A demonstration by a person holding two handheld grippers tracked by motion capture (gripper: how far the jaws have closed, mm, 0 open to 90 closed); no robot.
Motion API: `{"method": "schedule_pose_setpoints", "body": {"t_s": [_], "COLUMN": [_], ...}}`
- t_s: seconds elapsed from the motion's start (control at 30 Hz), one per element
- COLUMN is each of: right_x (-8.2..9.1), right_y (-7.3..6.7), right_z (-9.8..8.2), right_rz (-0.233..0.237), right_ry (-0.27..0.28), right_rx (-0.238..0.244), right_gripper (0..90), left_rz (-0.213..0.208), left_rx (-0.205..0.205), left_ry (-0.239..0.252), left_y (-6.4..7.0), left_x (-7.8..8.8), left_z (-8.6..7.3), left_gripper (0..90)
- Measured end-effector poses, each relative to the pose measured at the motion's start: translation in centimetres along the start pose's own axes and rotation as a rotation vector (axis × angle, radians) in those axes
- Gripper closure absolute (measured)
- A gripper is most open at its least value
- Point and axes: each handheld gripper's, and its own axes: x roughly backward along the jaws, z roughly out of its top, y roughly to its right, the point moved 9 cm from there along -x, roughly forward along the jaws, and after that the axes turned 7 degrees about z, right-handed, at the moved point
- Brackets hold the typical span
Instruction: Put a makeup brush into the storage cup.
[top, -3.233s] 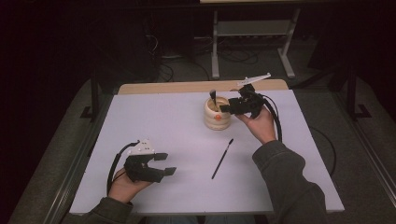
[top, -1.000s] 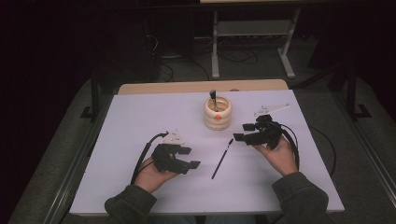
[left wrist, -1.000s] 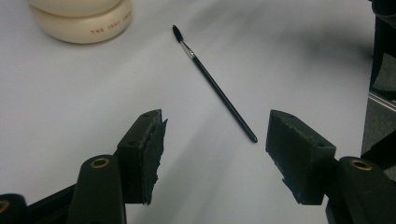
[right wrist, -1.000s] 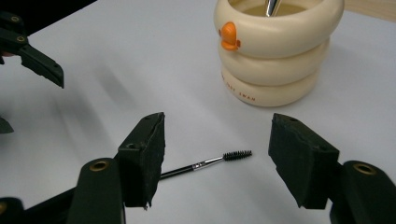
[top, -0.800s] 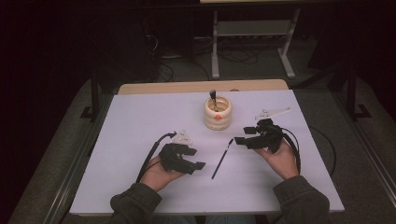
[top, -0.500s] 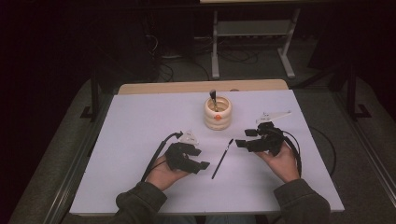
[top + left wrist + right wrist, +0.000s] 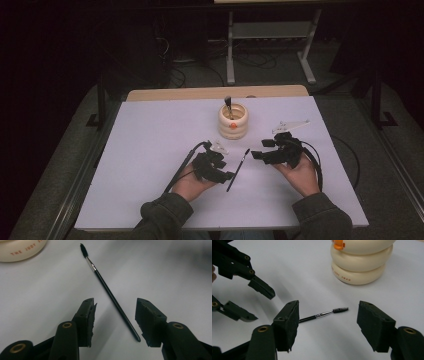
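Brush (image 7: pixel 110 292) lying between my two grippers.
I'm seeing left gripper (image 7: pixel 115 315) and right gripper (image 7: pixel 328 317) both gaping, jaws apart, straddling it.

Left jaw of right gripper (image 7: pixel 325 322) hiding spoolie brush (image 7: pixel 329 313) handle end. Cream holder (image 7: pixel 361 261) top running off picture edge. Holder lettering getting cut off.
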Motion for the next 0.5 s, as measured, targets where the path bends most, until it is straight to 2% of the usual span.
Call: {"method": "schedule_pose_setpoints", "body": {"t_s": [0.2, 0.33, 0.5], "right_x": [0.1, 0.3, 0.5], "right_y": [0.4, 0.5, 0.9], "right_z": [-0.1, -0.1, -0.2], "right_rz": [-0.016, -0.020, -0.020], "right_ry": [-0.001, 0.007, 0.018], "right_rx": [-0.004, -0.008, -0.022], "right_gripper": [33.0, 33.3, 34.1], "left_rz": [0.017, 0.027, 0.066], "left_rx": [-0.016, -0.023, -0.039], "left_ry": [-0.051, -0.070, -0.118], "left_y": [0.8, 1.1, 0.9], "left_x": [-1.8, -2.4, -3.0], "left_z": [0.3, 0.4, 0.0], "left_gripper": [57.0, 60.8, 65.8]}}
